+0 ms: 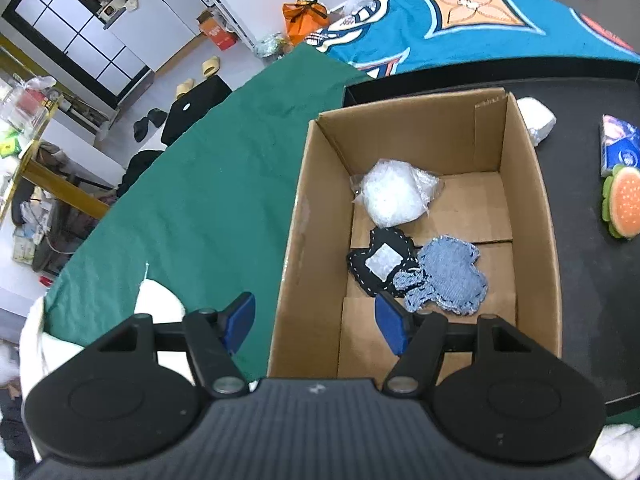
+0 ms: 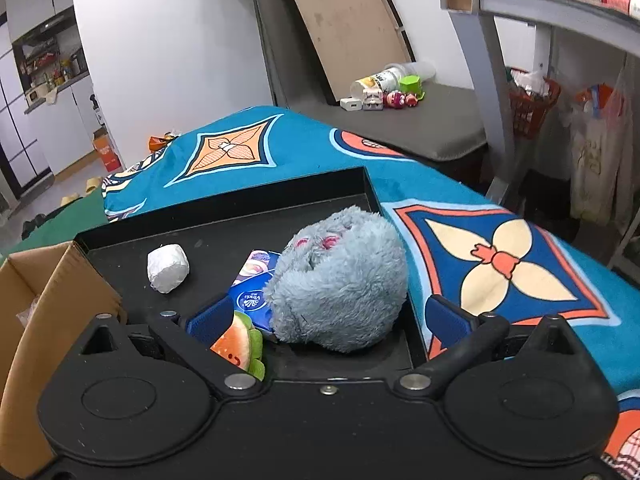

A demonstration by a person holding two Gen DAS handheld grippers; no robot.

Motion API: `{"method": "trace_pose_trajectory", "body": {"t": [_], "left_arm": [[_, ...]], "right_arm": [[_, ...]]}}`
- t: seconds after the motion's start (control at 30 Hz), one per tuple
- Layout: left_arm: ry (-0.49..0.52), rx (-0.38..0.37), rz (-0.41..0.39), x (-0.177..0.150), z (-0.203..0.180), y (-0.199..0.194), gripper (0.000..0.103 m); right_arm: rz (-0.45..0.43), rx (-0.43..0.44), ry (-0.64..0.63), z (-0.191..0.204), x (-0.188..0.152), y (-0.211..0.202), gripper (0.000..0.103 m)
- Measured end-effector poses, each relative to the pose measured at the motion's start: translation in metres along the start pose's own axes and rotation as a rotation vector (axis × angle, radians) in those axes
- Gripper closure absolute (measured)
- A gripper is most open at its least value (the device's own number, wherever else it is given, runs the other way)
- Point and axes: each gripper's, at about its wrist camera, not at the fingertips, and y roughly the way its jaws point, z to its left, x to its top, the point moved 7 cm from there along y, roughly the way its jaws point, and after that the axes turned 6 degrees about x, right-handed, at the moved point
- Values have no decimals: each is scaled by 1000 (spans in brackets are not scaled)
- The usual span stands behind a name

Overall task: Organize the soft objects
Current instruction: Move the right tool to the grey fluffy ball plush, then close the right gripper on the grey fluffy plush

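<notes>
My left gripper (image 1: 316, 324) is open and empty, its blue pads either side of the near left wall of a cardboard box (image 1: 532, 184). Inside the box lie a white plastic-wrapped bundle (image 1: 394, 194), a black stitched pad (image 1: 380, 264) and a blue denim piece (image 1: 452, 280). My right gripper (image 2: 330, 318) stands wide open around a fluffy grey-blue plush (image 2: 340, 280) on the black tray (image 2: 224, 216); its pads do not touch the plush. A burger-shaped pad (image 2: 238, 344), a blue tissue pack (image 2: 252, 298) and a white wrapped lump (image 2: 168, 268) lie on the tray beside it.
The tray and box rest on a bed with a teal patterned blanket (image 2: 500, 264) and a green cloth (image 1: 208, 184). A grey bench (image 2: 420, 128) with small toys stands beyond. A shelf frame (image 2: 492, 92) rises at the right. Slippers and bags lie on the floor.
</notes>
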Motion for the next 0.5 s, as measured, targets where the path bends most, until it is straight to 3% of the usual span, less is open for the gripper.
{"method": "trace_pose_trajectory", "body": {"t": [0.37,0.5], "left_arm": [[46,48,30,11,-19,-3,38],[54,56,35,17,-26,-3,38]], "right_arm": [[-10,66,96,-36,13,10,9],[2,111,136,-40,14,17,17]]}}
